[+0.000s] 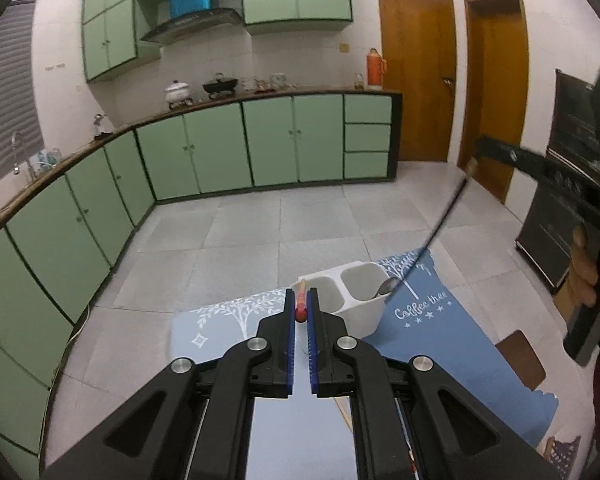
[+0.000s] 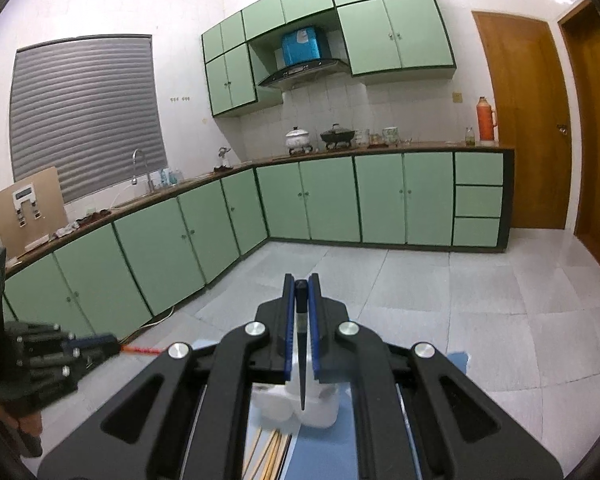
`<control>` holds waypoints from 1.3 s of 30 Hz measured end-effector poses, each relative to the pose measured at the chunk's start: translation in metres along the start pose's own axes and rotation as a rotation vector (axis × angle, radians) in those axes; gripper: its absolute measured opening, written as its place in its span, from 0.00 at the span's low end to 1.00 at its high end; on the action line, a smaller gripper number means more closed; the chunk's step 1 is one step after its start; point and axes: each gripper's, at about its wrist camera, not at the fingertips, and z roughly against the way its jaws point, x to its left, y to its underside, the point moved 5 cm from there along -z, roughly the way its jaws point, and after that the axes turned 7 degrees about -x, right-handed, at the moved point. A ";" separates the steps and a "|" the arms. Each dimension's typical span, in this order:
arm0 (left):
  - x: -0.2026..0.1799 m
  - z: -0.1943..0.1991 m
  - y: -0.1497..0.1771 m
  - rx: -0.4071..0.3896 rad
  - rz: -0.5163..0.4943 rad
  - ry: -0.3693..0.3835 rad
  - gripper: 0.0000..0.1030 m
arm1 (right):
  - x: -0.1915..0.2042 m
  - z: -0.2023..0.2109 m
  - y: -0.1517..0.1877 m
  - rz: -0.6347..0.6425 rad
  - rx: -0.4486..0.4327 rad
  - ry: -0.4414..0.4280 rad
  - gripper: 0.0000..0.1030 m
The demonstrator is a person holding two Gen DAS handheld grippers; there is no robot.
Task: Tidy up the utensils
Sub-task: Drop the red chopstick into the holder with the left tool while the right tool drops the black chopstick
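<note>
- While both utensils are held above the desk, the step in hand is judged to be lowering each one into the white holder (image 1: pixel 356 296).
- The left tool (image 1: pixel 301 300) is seen pinching a red-handled utensil (image 1: pixel 301 305) between its blue pads; what kind of utensil it is cannot be told.
- The right tool (image 2: pixel 301 292) is pressed together on the black handle end of a long spoon (image 1: pixel 432 236), whose bowl hangs at the rim of the holder's right compartment.
- The holder stands on a blue mat (image 1: pixel 440 332) at the far edge of the desk; chopsticks (image 2: pixel 272 456) lie on the near side of it.
- The spoon should be brought closer to upright before it is lowered, so that the bowl is not caught on the rim.
- The holder looks light and could be tipped by a sideways push, so each descent should be made straight down.
- The two tools should be kept well apart, one compartment being served at a time.
</note>
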 end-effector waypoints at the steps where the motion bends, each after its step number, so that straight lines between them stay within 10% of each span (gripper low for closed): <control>1: -0.002 -0.006 0.000 0.010 -0.008 0.006 0.05 | -0.001 -0.006 -0.001 0.002 -0.004 0.009 0.05; 34: 0.001 -0.111 0.021 0.011 0.199 0.000 0.06 | 0.004 -0.098 0.093 0.024 0.197 0.059 0.06; 39: 0.001 -0.111 0.022 0.008 0.208 -0.005 0.21 | 0.003 -0.094 0.095 0.023 0.199 0.064 0.13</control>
